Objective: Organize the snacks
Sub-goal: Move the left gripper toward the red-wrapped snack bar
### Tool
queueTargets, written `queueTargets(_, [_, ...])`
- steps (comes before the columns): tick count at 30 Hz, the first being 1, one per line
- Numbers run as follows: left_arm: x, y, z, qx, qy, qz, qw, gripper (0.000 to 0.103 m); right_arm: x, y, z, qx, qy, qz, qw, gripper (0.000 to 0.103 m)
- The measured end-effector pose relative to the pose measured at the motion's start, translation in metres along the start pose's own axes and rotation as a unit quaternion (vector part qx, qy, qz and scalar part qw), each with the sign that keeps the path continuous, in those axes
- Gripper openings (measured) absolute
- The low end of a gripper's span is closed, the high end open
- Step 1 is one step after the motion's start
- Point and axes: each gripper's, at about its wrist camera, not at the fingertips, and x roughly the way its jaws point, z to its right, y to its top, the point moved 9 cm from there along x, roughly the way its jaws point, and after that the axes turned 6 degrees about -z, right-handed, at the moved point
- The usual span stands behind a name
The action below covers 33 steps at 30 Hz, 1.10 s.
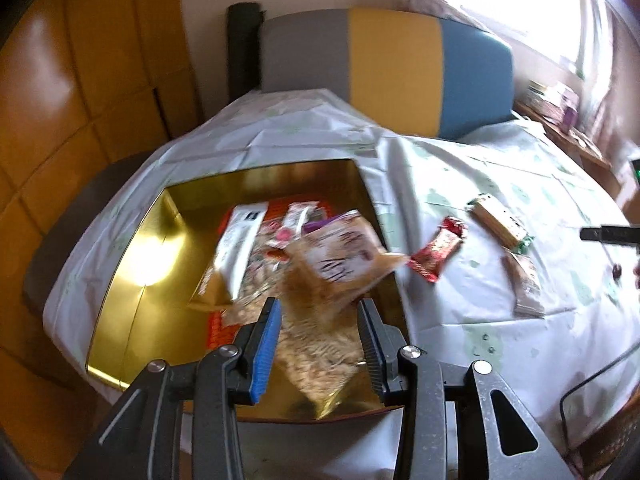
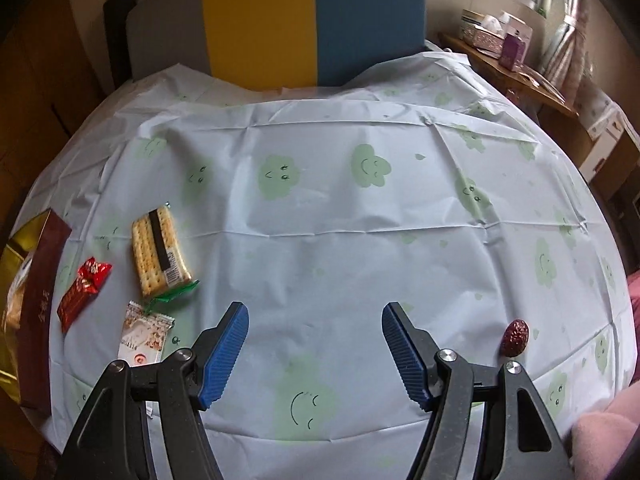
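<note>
Left wrist view: the snacks already sorted lie heaped in the gold-lined box [image 1: 132, 280], which sits directly ahead of your left claw [image 1: 320, 320]. A tan packet [image 1: 340, 264], blurred, stands up between the two fingers of that claw; whether the pads press on it cannot be told, since a gap shows on each side. Beyond it in the box lie a white packet [image 1: 240, 240] and other wrappers too blurred to name.

To the right of the left claw, on the cloth-covered desk [image 1: 500, 200], three snacks lie apart from one another: a red wrapper [image 1: 438, 254] just outside the box wall, a cracker pack [image 1: 500, 220] beyond it, and a pale sachet [image 1: 526, 284] nearer you.

Right wrist view: your right claw [image 2: 316, 344] hangs over bare cloth with its jaws spread wide and nothing between them. The same three snacks lie to its left: the cracker pack [image 2: 160, 252] ahead and left, the red wrapper [image 2: 82, 286] further left, the pale sachet [image 2: 144, 332] just beside the left finger. The dark red outer wall of the box [image 2: 40, 300] stands at the far left. A small red foil-wrapped sweet [image 2: 516, 338] lies alone, close to the right of the right finger.
</note>
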Motion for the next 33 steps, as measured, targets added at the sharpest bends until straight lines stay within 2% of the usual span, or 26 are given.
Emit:
queueTargets(4, [0.0,0.005,0.022,0.028,-0.014,-0.002,0.9995,0.046,-0.001,-0.002,-0.004,-0.006,0.007,0.0,1.0,0.071])
queueTargets(16, [0.008,0.013,0.076,0.098,-0.037,-0.01,0.9945,0.048,-0.006,0.0,-0.005,-0.004,0.014,0.004,1.0,0.071])
queueTargets(27, [0.02,0.016,0.106,0.137,-0.048,-0.02,0.9892,0.048,-0.01,0.002,-0.01,-0.013,0.022,0.009,1.0,0.071])
queueTargets(33, [0.036,0.026,0.114,0.146,-0.079,-0.042,0.9853,0.048,-0.011,0.002,-0.013,-0.016,0.024,0.011,1.0,0.071])
